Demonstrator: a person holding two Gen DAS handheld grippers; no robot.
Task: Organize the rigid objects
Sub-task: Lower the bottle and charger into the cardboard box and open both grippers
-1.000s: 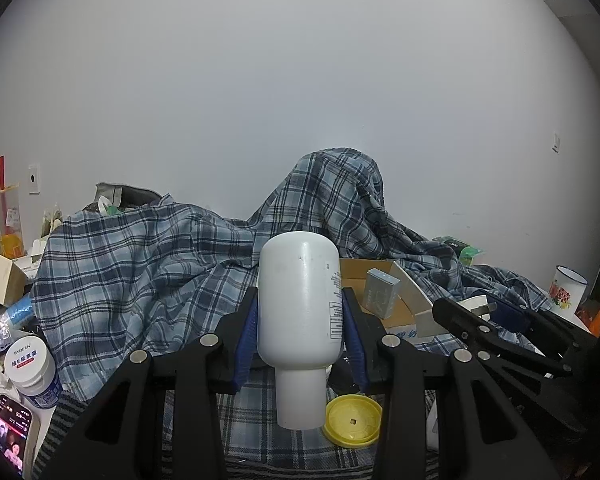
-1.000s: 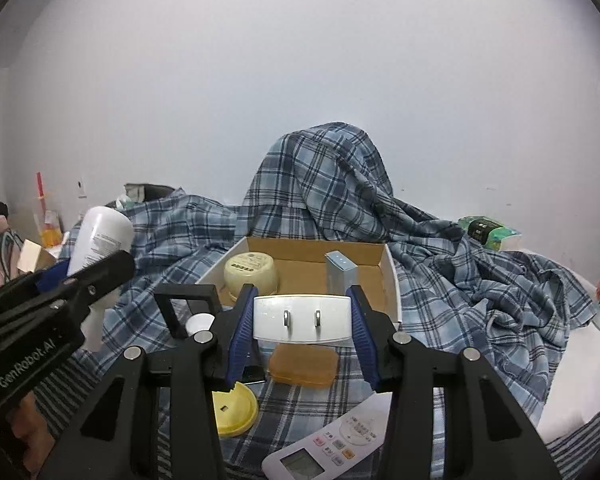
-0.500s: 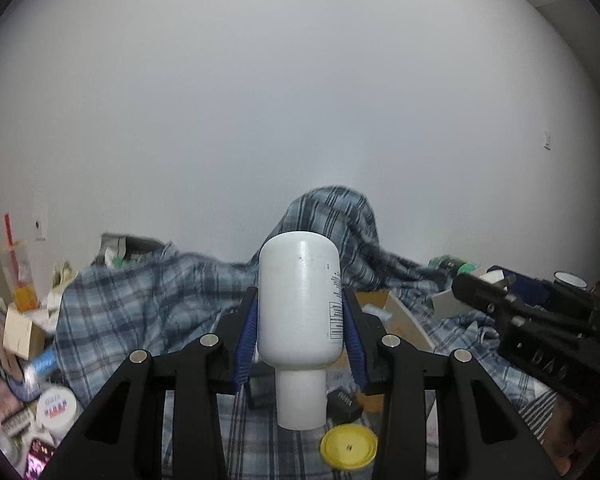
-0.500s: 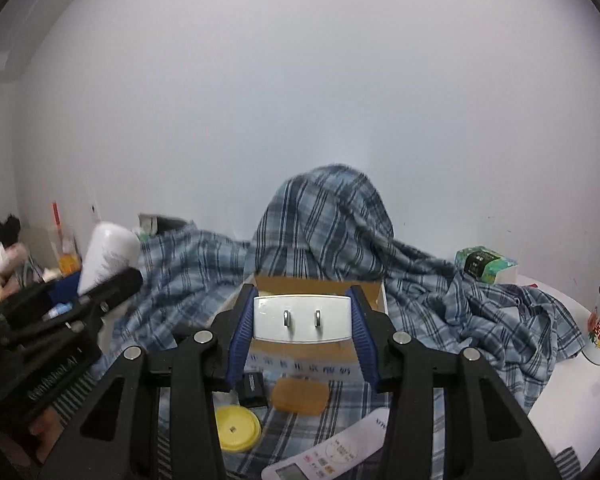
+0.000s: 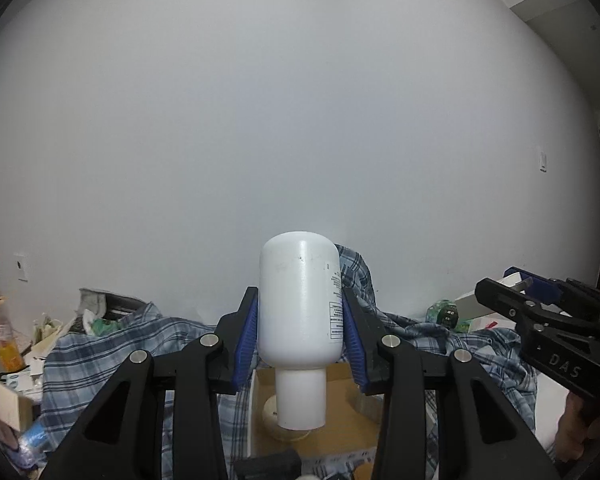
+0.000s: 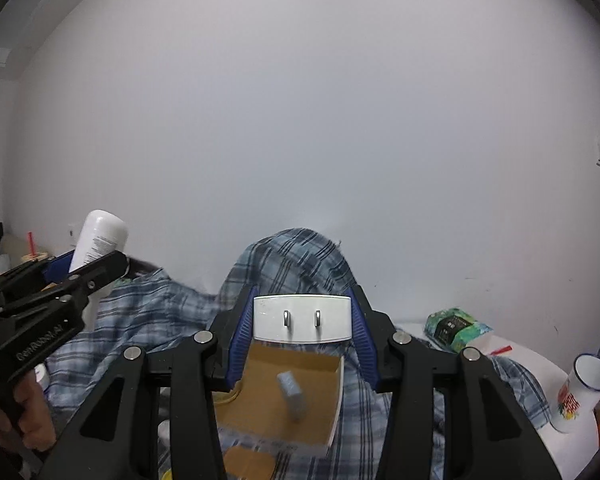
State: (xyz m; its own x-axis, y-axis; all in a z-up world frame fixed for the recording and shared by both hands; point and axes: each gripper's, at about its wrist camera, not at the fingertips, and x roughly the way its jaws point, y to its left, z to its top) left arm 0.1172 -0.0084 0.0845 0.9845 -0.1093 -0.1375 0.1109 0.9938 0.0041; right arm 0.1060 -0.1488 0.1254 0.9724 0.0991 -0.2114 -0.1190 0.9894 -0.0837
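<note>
Carry step: left tongs [image 5: 300,336] clamp white bottle [image 5: 300,300] cap-down, right tongs [image 6: 302,334] clamp white plug adapter [image 6: 302,318], both apparently above cardboard box [image 6: 292,364]; next, lower and release inside.

Both wrist cams sit right behind their tools, aimed level at the wall; both catch the cardboard box [image 5: 340,424] [image 6: 296,364] just below the tools.

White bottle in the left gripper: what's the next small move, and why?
Probably lower it toward the cardboard box. The left gripper grips the white bottle cap-down above the box, where a cream jar sits below the cap; aim for bare floor beside it.
</note>
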